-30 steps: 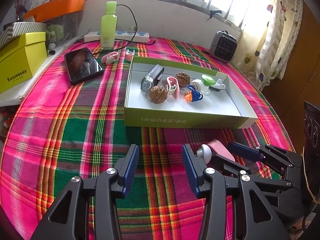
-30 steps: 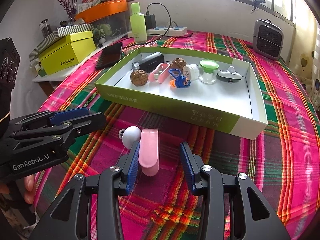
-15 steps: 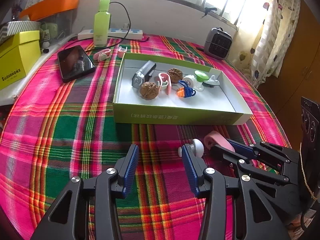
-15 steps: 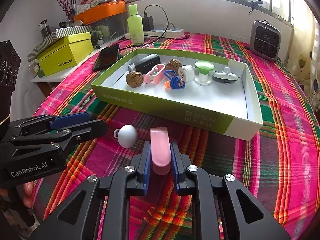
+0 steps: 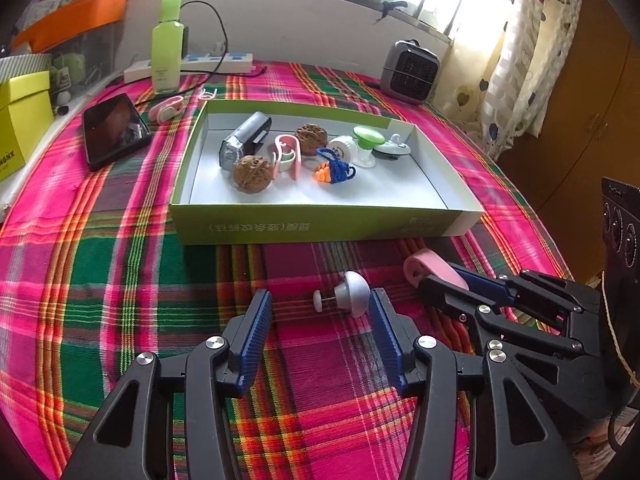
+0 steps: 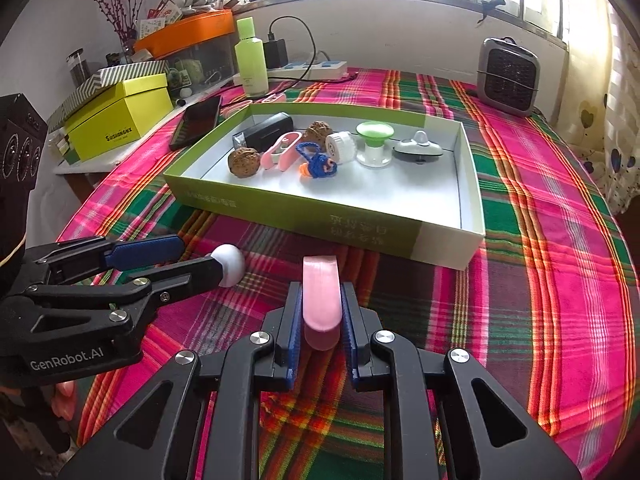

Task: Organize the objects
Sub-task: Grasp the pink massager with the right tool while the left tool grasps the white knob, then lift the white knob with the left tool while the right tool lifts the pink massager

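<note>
Both fisheye views sit low over the plaid-clothed table (image 5: 100,264), looking forward along their own jaws toward the window wall. The left wrist view faces the shallow green cardboard tray (image 5: 320,226) squarely from close by; the right wrist view sees the tray (image 6: 312,216) from its right. Each shows the other gripper and the grey square heater (image 6: 508,76).

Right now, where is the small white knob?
The white knob lies on the tablecloth before the green box, between the open left gripper's fingers.
</note>
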### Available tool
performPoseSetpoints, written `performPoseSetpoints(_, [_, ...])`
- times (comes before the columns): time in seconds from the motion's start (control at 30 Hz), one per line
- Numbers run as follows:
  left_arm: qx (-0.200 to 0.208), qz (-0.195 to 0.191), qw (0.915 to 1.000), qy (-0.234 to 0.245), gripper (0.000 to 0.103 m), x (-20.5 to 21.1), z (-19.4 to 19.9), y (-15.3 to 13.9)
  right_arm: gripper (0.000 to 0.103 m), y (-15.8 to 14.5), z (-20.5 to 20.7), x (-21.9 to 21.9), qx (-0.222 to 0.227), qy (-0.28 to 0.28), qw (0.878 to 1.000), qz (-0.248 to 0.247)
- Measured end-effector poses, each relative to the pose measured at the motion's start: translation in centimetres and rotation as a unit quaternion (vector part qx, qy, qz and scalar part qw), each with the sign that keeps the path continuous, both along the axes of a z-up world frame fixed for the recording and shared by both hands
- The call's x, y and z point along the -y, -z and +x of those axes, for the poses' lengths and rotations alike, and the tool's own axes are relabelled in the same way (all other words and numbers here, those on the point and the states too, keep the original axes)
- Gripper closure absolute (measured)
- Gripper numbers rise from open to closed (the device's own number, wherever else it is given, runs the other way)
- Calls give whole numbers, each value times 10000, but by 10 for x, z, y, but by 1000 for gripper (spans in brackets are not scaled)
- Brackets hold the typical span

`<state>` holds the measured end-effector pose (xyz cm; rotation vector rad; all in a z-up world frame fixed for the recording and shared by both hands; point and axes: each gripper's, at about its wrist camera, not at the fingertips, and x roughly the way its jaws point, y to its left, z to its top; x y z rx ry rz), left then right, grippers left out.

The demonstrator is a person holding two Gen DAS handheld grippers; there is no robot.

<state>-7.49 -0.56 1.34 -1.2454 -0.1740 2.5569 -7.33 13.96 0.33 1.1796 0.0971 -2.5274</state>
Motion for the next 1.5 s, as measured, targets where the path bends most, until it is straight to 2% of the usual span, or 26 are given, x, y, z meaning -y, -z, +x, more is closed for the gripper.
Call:
performPoseSetpoints(0.37, [-32,-311,9995,17,54,-13,-5,4,84,-2,2,-7,-28,84,9999,-74])
performPoseSetpoints(0.77, [-108,-468,9988,-37,55,-20,-4,5,84,0,2,-8,-6,64,9999,-145])
performPoseSetpoints(1.07, [-100,-437,9990,26,74,-23,-4,4,84,-1,3,-10,-4,52,9998,-199])
performPoseSetpoints(1.5, [-107,-465,9989,-18,74,-23,-3,4,84,6,-6,-3,154,-82,9998,-70])
